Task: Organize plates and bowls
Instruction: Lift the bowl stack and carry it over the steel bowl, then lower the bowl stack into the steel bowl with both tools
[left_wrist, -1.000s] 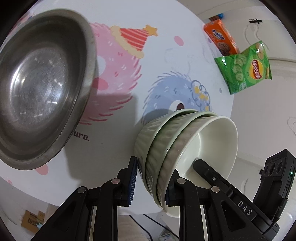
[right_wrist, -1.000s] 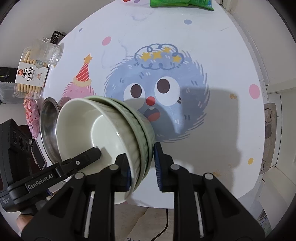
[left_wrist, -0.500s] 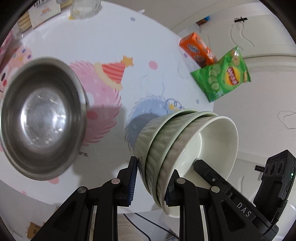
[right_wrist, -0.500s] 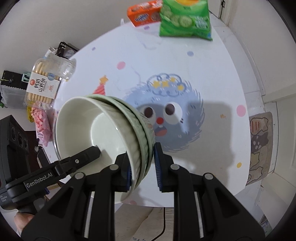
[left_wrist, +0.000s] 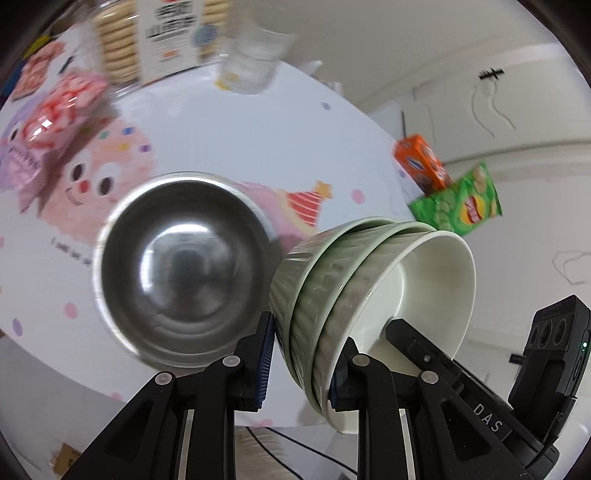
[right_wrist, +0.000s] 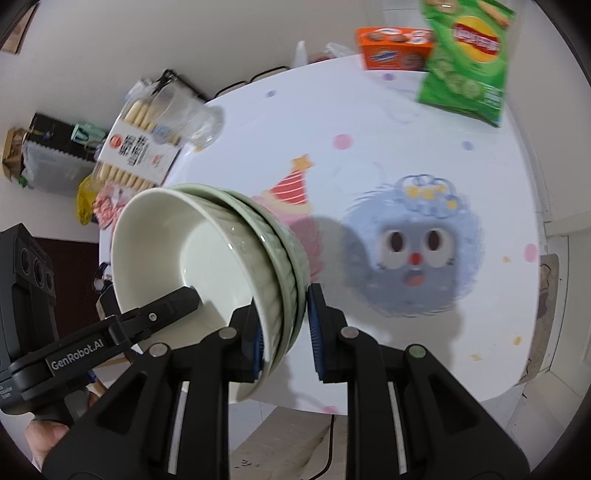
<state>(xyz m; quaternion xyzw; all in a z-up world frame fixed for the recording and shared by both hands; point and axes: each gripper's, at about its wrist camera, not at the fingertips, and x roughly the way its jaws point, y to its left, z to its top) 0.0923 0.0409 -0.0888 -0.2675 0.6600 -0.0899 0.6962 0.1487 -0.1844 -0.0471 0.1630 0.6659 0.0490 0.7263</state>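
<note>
Bowls (left_wrist: 373, 295), three pale green ribbed ones nested together, hang tilted in the air above the round white table (left_wrist: 258, 122), clamped on opposite sides of the rim by both tools. In the left wrist view, going left to right: pink snack packets (left_wrist: 62, 107) and a biscuit package (left_wrist: 155, 37) sit blurred at the far edge, a clear glass (left_wrist: 255, 62) beside them, then an empty steel bowl (left_wrist: 184, 266) stands on the table just left of the stack. That steel bowl is hidden behind the stack in the right wrist view. The left gripper (left_wrist: 301, 362) pinches the stacked rims between its blue pads, one finger outside and one inside. Further right come an orange box (left_wrist: 423, 166) and a green chip bag (left_wrist: 461, 203).

The right wrist view shows, at far left, a hand (right_wrist: 40, 439) under the other tool's handle and dark clutter beyond the table, neither seen from the left. The right gripper (right_wrist: 284, 325) is closed on the same rims from the other side. To its right lies a blue furry cartoon face (right_wrist: 417, 254) printed on the tabletop, which the left view lacks.
</note>
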